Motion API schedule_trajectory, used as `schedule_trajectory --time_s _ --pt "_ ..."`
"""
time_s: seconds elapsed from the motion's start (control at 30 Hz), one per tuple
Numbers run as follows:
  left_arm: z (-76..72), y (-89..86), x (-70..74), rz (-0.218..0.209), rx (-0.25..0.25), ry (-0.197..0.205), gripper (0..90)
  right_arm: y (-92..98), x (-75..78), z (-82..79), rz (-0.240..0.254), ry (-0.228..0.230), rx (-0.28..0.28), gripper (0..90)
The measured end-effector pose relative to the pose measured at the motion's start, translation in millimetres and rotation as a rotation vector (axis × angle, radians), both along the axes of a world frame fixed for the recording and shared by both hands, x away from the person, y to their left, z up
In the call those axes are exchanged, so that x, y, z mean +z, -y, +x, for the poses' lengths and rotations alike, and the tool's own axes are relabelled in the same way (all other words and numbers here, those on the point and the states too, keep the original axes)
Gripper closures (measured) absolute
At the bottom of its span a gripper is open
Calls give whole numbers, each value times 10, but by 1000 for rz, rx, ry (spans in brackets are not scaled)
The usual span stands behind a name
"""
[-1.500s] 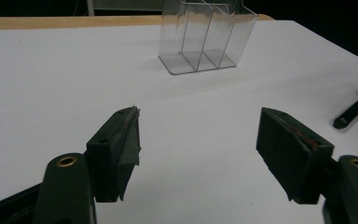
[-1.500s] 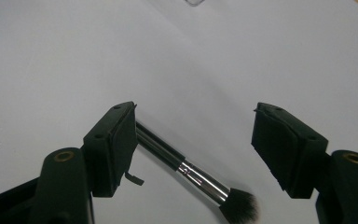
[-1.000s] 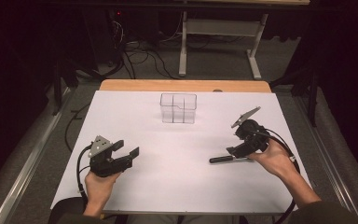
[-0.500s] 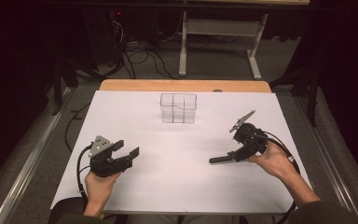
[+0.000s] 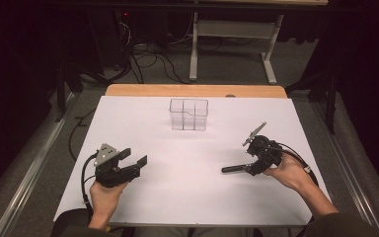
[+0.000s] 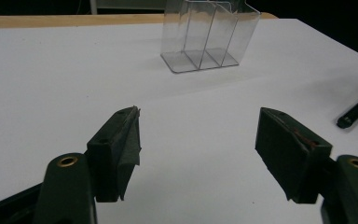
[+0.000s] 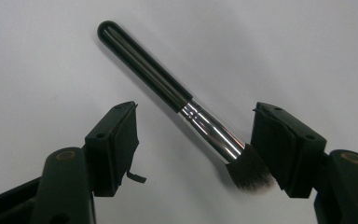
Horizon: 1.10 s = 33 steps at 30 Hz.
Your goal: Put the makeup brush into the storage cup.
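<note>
Overhead, from the high view, a white rectangular table (image 5: 187,197) carries a clear plastic organiser box with upright dividers (image 5: 189,114) near its far edge. Well in front of that box and to its left, the left gripper (image 5: 134,160) rests in a hand (image 5: 106,197), its jaws spread with nothing between them. In front of the box and to its right, the right gripper (image 5: 249,165) sits in the other hand (image 5: 288,173), with a black-handled makeup brush with a silver ferrule (image 5: 232,169) lying on the table at its tip, the handle pointing back toward the left gripper's side.

Next, the left gripper view looks along two parted black jaws at the clear box (image 6: 207,35), which stands well beyond them on the white surface; the brush's dark handle end (image 6: 356,112) shows far to the right of the box.

Last, the right gripper view shows the brush (image 7: 177,98) lying slantwise on the table between the wide-apart jaws. Its dark bristles (image 7: 251,172) lie just beside the right-hand jaw; whether they touch it I cannot tell. The jaws are not pinching the brush.
</note>
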State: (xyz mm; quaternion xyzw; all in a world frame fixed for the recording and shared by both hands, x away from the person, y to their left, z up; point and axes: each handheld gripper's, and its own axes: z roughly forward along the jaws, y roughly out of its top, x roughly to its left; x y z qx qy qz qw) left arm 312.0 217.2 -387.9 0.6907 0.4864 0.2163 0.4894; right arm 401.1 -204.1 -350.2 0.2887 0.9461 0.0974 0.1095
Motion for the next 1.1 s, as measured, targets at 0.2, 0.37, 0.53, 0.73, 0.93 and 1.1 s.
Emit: schedule_trajectory --time_s 0.2,0.37,0.53,0.73,0.93,1.1 --pt "-1 2 1 3 0 1 307 -16 -59 14 -25 -14 12 343" --pt "-2 12 1 11 -4 2 307 -31 -139 26 -62 -28 20 360" --pt "-4 28 2 20 -6 5 307 -25 -190 35 -67 -36 19 366" --pt "-10 26 6 25 -8 7 308 4 -253 59 -82 -44 5 373" --pt "-7 31 5 28 -8 7 308 15 -282 96 -87 -44 0 374" --pt "-9 28 6 27 -6 7 308 -4 -306 120 -103 -45 0 377"
